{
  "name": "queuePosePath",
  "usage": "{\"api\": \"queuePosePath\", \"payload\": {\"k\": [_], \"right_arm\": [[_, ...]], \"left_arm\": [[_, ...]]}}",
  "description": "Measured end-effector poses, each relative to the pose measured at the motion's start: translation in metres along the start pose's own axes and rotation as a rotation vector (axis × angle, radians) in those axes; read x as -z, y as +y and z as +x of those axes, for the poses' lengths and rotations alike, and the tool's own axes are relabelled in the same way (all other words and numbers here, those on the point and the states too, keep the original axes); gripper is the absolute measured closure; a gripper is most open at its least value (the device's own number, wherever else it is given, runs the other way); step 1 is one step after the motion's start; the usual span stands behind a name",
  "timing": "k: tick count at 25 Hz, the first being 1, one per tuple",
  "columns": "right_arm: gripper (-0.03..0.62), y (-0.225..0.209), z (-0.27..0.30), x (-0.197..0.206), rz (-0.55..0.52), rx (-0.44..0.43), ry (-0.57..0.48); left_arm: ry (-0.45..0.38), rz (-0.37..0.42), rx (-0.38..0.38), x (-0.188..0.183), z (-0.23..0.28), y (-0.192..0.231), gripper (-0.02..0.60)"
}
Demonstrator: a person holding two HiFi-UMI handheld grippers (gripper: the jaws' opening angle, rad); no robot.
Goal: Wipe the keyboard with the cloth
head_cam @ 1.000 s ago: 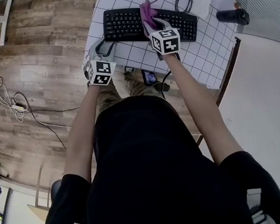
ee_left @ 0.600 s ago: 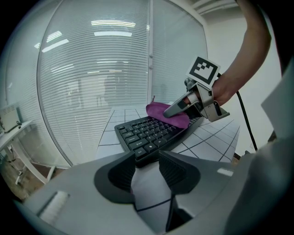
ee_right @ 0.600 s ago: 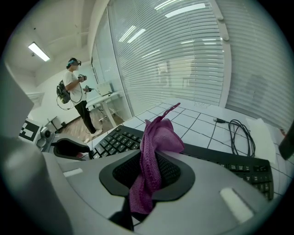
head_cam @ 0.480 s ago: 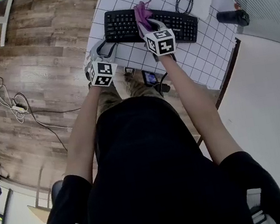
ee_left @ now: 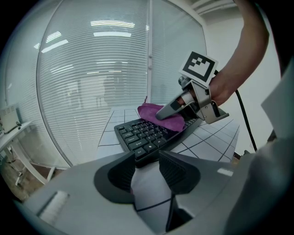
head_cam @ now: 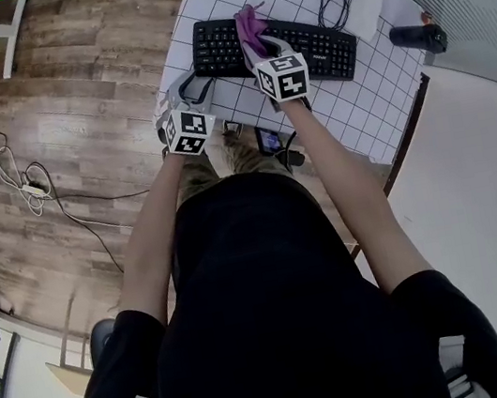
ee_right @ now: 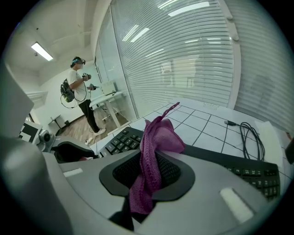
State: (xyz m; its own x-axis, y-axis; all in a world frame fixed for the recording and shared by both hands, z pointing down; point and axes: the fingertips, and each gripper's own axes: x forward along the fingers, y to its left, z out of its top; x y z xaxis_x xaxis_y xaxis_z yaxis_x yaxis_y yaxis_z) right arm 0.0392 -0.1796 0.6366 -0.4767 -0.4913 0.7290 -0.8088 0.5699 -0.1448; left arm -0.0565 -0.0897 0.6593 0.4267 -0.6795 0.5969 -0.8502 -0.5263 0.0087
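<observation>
Right gripper (ee_right: 151, 181) has its jaws clamped on the purple cloth (ee_right: 156, 137). It looks soft, light and floppy, so a thick fold like this one is the place to pinch it, and the bunch sits on the left half of the black keyboard (head_cam: 296, 37). Left gripper (ee_left: 147, 170) hangs just off the keyboard's near left end, jaws spread and empty; the stiff board lies flat on the gridded table (head_cam: 196, 7) and may slide if unbraced.

The person wears a black short-sleeved shirt (head_cam: 281, 330).
</observation>
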Motion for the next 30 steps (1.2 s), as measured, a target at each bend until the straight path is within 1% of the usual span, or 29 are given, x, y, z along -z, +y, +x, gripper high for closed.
{"api": "queuePosePath", "payload": {"k": [5, 13, 20, 30], "right_arm": [[0.493, 0.010, 0.006, -0.005, -0.005, -0.029, 0.001], [0.493, 0.025, 0.014, -0.010, -0.016, -0.052, 0.000], [0.493, 0.030, 0.017, -0.012, -0.026, -0.060, 0.002], [0.493, 0.045, 0.024, -0.017, -0.044, -0.085, 0.007]], "left_arm": [[-0.003, 0.005, 0.004, -0.001, -0.001, 0.000, 0.423], [-0.006, 0.015, 0.002, 0.000, -0.001, -0.001, 0.423], [-0.008, 0.023, -0.002, 0.000, -0.001, -0.001, 0.423], [-0.011, 0.023, 0.009, -0.001, -0.001, -0.002, 0.423]]}}
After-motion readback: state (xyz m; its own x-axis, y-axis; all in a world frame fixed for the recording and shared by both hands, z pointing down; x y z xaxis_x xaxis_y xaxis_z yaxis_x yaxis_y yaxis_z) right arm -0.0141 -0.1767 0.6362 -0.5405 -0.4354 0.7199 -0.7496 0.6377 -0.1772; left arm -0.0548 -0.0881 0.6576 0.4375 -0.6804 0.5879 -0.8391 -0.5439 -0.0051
